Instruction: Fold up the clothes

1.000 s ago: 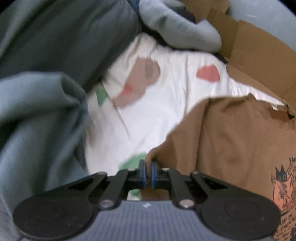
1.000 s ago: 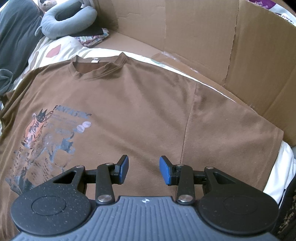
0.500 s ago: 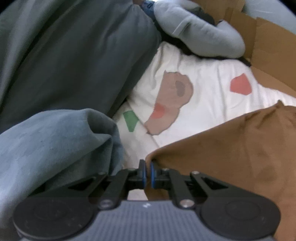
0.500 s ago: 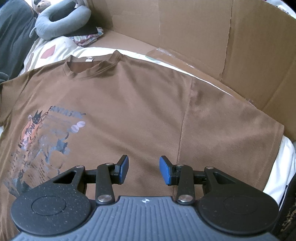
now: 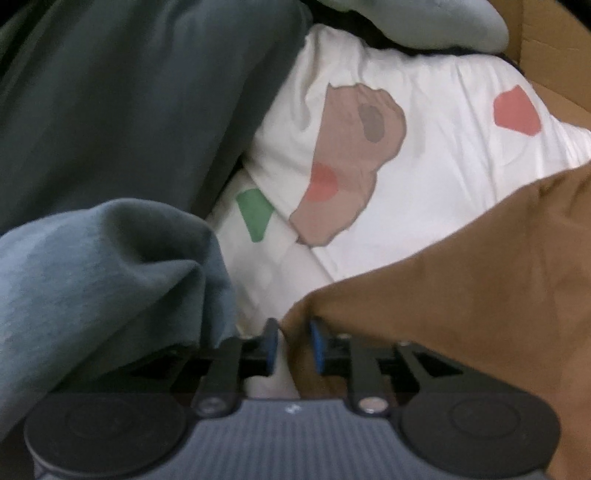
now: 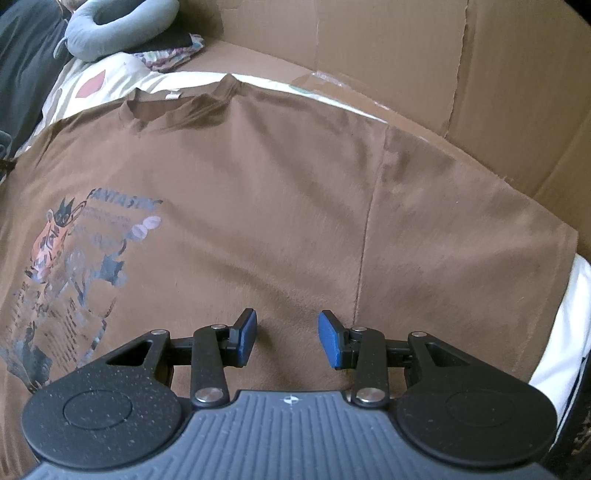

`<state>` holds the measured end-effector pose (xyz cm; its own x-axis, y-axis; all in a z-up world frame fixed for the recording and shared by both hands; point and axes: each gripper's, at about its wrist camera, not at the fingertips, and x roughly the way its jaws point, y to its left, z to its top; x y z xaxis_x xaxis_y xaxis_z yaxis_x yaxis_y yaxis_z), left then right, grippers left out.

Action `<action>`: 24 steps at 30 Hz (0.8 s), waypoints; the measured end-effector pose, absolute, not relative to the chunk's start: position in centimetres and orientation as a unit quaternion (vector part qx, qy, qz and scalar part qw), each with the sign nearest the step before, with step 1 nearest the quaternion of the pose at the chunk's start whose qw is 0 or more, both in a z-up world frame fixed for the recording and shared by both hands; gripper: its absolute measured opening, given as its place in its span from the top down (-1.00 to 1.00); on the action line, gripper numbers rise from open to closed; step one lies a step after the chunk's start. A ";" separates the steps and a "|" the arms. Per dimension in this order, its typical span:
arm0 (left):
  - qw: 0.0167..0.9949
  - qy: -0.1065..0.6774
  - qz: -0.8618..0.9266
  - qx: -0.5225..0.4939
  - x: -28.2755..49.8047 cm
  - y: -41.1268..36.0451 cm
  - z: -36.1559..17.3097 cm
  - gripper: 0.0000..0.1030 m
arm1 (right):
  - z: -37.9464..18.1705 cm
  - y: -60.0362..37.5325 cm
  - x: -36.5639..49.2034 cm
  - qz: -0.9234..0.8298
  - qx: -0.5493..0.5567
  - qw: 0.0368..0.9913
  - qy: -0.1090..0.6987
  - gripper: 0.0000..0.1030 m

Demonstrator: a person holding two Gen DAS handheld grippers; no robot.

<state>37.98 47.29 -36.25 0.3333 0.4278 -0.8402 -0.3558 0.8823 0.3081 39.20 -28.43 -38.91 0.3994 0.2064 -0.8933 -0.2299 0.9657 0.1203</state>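
a white bedsheet point(image 5: 424, 192) with red, green and tan patches covers the surface, walled at the back and right by one brown cardboard sheet point(image 6: 369, 55). one brown t-shirt point(image 6: 277, 206) lies spread flat on it, print up. one grey neck pillow point(image 6: 122, 26) sits at the far left corner; dark grey-green cloth point(image 5: 110, 110) is heaped along the left, perhaps two pieces, blurred. the left gripper point(image 5: 293, 345) is opening its jaws, the shirt's sleeve edge between them. the right gripper point(image 6: 287, 338) hovers over the shirt, jaws parted, holding nothing.
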 end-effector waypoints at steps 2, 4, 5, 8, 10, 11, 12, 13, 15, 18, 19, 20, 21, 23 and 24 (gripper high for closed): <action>0.819 0.521 0.239 0.027 37.6 47.2 -35.8 0.42 | -39.1 -28.5 39.1 0.131 -0.009 0.837 0.531 0.13; 0.823 0.517 0.235 0.021 37.1 46.8 -34.9 0.40 | -39.1 -28.6 39.0 0.131 -0.006 0.838 0.530 0.13; 0.825 0.514 0.231 0.020 36.9 46.6 -34.5 0.35 | -39.1 -28.7 38.9 0.131 -0.004 0.839 0.528 0.12; 0.832 0.510 0.219 0.018 36.0 45.6 -33.2 0.31 | -38.8 -28.8 38.8 0.133 0.000 0.842 0.523 0.10; 0.837 0.505 0.211 0.016 35.3 44.7 -32.3 0.31 | -38.5 -28.9 38.7 0.135 0.002 0.844 0.519 0.10; 0.839 0.503 0.208 0.013 34.9 44.3 -31.9 0.31 | -38.3 -29.0 38.7 0.136 0.003 0.845 0.517 0.09; 0.841 0.500 0.205 0.008 34.5 43.9 -31.6 0.31 | -38.2 -29.1 38.7 0.136 0.004 0.846 0.515 0.09; 0.843 0.498 0.202 0.004 34.2 43.5 -31.3 0.31 | -38.0 -29.2 38.7 0.136 0.006 0.848 0.513 0.09; 0.846 0.495 0.198 -0.006 33.5 42.7 -30.9 0.31 | -37.7 -29.4 38.7 0.134 0.009 0.850 0.510 0.09; 0.851 0.493 0.180 -0.017 32.3 41.4 -30.7 0.31 | -37.4 -29.6 38.8 0.134 0.012 0.852 0.507 0.09; 0.853 0.493 0.173 -0.018 32.0 40.9 -30.7 0.31 | -37.3 -29.7 38.8 0.134 0.012 0.852 0.506 0.09; 0.853 0.494 0.167 -0.020 31.7 40.5 -31.0 0.31 | -37.3 -29.7 38.7 0.135 0.012 0.852 0.505 0.09; 0.853 0.495 0.161 -0.022 31.4 40.1 -31.2 0.31 | -37.3 -29.8 38.7 0.135 0.012 0.853 0.505 0.09; 0.854 0.499 0.149 -0.022 31.0 39.2 -32.0 0.33 | -37.5 -30.0 38.7 0.133 0.014 0.853 0.504 0.09; 0.854 0.501 0.143 -0.019 30.8 38.8 -32.4 0.33 | -37.6 -30.0 38.7 0.131 0.017 0.853 0.504 0.09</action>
<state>30.82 38.77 -32.40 0.4579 0.2255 -0.8599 -0.2633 0.9583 0.1111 38.74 -30.01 -37.57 0.4569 0.2414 -0.8561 -0.2066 0.9650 0.1618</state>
